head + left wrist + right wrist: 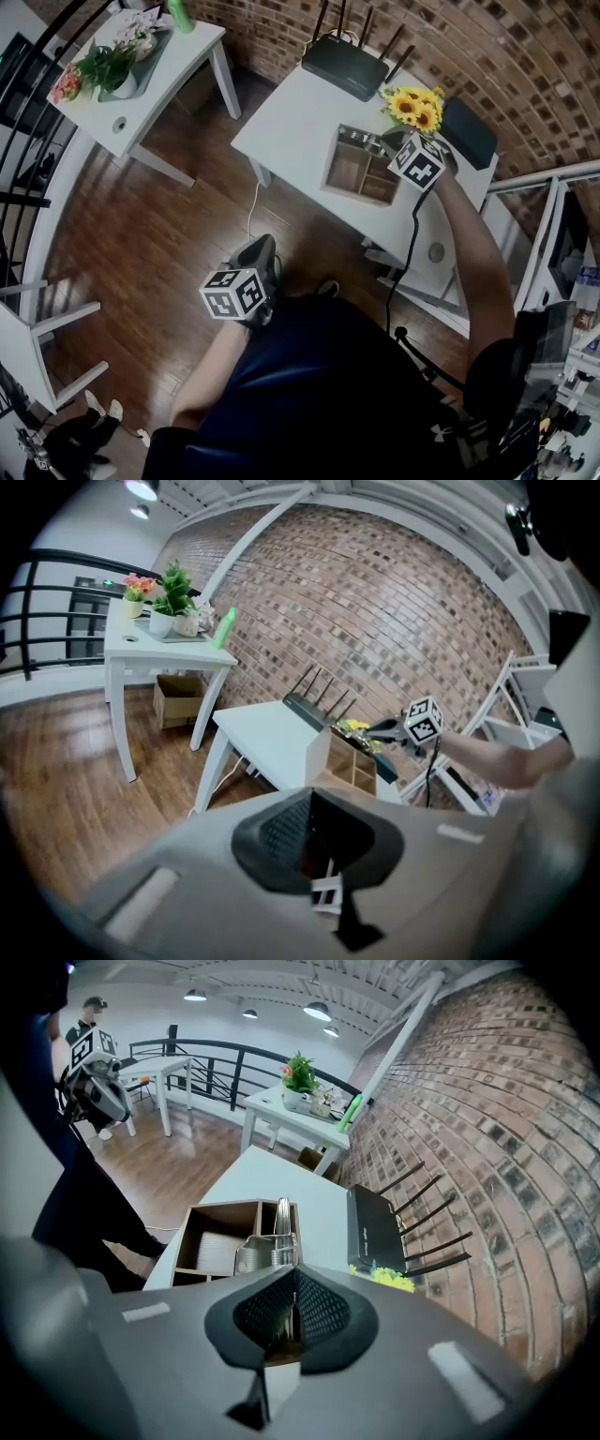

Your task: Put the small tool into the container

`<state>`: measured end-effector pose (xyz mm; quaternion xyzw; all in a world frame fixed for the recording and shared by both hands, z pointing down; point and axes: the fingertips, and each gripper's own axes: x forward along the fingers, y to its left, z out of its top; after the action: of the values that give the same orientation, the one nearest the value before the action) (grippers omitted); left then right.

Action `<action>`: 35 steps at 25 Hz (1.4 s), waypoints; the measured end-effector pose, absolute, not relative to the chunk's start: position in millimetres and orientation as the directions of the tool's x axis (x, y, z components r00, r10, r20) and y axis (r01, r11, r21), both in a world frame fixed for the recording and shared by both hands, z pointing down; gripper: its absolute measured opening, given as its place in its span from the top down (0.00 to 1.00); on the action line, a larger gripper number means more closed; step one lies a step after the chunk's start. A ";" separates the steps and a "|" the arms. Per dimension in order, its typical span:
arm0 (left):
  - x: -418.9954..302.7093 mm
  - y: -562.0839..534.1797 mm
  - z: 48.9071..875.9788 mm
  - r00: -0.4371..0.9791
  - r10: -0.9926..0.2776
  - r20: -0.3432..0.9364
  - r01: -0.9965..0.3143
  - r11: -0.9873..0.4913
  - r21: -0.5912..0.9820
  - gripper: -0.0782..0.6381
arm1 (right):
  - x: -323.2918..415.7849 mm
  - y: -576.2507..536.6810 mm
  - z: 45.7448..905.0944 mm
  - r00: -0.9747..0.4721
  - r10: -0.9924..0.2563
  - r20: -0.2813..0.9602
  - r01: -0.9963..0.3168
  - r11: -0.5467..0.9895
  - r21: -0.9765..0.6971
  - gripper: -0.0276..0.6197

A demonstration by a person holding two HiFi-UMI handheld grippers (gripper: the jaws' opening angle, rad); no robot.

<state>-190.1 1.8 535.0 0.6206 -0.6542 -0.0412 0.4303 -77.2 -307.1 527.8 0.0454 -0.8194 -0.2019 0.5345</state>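
a white rectangular table (281, 122) carries a light brown wooden compartment box (349, 173) near its front edge, a black flat router with black antennas (343, 66) at its far edge, and yellow, dark-centred artificial sunflowers (415, 108) by its right edge. the slim silvery metal tool (282, 1218) shines grey. the red-brown brick wall (487, 47) has pale mortar lines, and the plank floor (159, 225) is dark brown.
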 end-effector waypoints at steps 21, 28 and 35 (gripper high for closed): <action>-193.5 -3.8 540.4 0.129 -0.837 0.531 -0.770 0.253 0.585 0.89 | -76.9 -318.3 552.6 -0.398 -0.304 0.866 0.168 0.903 0.395 0.94; -194.6 -5.1 542.1 0.129 -0.836 0.534 -0.767 0.257 0.588 0.89 | -81.8 -328.1 566.4 -0.397 -0.316 0.861 0.147 0.905 0.400 0.92; -196.2 -3.1 541.8 0.128 -0.830 0.542 -0.764 0.266 0.588 0.89 | -81.6 -335.3 572.1 -0.409 -0.328 0.851 0.072 0.919 0.388 0.89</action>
<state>-196.2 -3.1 541.8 0.6046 -0.6593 -0.0372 0.4454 -81.6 -335.3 572.1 0.0783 -0.8186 -0.1857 0.5378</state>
